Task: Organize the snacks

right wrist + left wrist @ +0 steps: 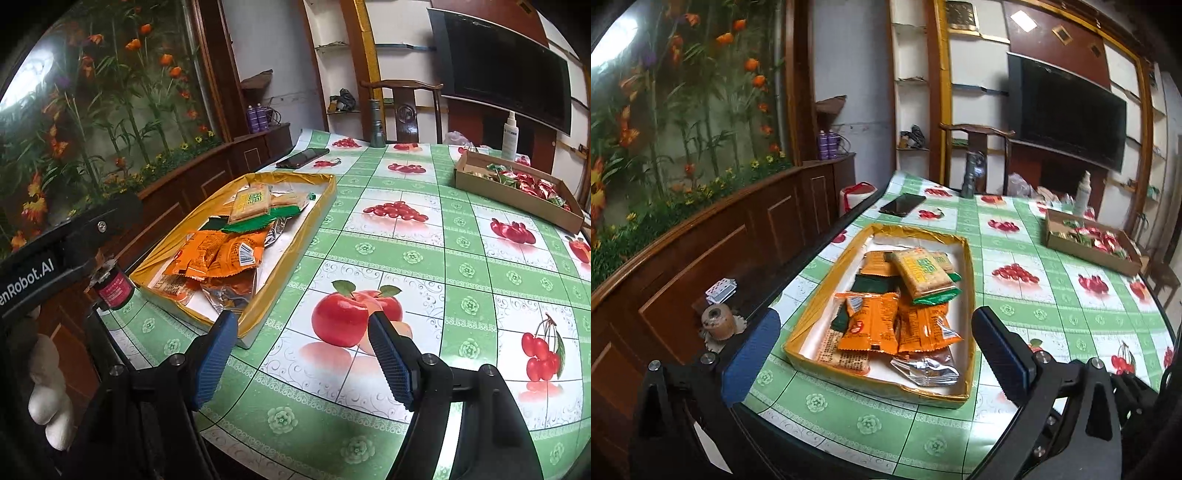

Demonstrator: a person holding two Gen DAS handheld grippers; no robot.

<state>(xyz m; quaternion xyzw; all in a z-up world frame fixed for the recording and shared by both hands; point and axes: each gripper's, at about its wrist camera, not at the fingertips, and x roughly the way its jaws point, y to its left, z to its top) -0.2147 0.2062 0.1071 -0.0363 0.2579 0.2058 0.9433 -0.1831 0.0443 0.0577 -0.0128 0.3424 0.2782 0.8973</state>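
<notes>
Fingers (753, 347) on my left gripper (875, 354) stand spread as wide as I get them, nothing between them, hovering over the near end of the yellow tray. My right gripper (306, 354) has its fingers (218, 354) partly spread and empty too, above the apple print on the cloth, just right of that tray's near corner.

I see the bench (1052, 295) covered by a green-and-white checked oilcloth with fruit pictures. A dark television (1067, 118) hangs on the far wall, with a wooden chair (975, 136) pushed in at the far edge of the bench.

On the left side of the bench lies the yellow tray (827, 280), shallow and white inside. It holds the snacks: a cracker pack with green ends (923, 275) tilted on top at the far half, orange packets (871, 325) piled in the near half, and a silver foil wrapper (927, 371) at the near right corner.

Well apart, at the far right, sits a brown cardboard tray (1067, 245) of small red and green sweets (1102, 236). Behind it stands a white spray bottle (1081, 194). A black phone (903, 204) lies flat beyond the yellow tray.
</notes>
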